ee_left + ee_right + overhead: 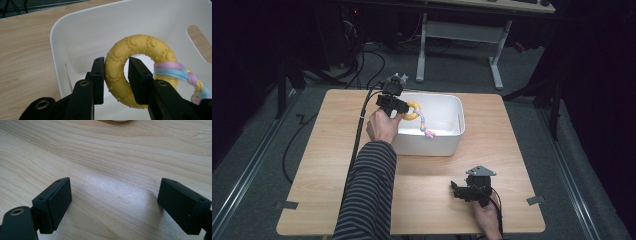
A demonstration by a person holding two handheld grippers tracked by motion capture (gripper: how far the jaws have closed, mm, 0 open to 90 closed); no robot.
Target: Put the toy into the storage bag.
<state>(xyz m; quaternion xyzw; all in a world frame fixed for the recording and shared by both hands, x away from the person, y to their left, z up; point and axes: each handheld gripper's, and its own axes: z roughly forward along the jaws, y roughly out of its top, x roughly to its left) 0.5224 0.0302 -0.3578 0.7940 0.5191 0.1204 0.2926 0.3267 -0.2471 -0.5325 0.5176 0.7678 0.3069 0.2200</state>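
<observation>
Yellow rubber, studded with small bumps, forms the ring (pixel 120 72) that the left gripper (pixel 116 80) clamps across one side, one jaw outside and the other through the hole. A braided rope (pixel 175 71) of pink, blue and yellow is tied to the ring and hangs from it. The ring is held over the open white bin (pixel 447 145), near its left wall, with the rope's end (pixel 428 131) trailing down inside. By the look of it, the toy is being put into the bin: the carry looks done, while the lowering and letting go are left, though I cannot rule out that it is being lifted out.

On the high view the right gripper (pixel 462 190) rests on the table (pixel 512 130) near its front edge, well apart from the bin. Its own view shows the jaws spread wide over bare wood, holding nothing. The left gripper view gives the grip on the ring and a handle slot (pixel 200 42) in the bin's wall; the high view gives the whole layout and the person's striped sleeve (pixel 367 190).
</observation>
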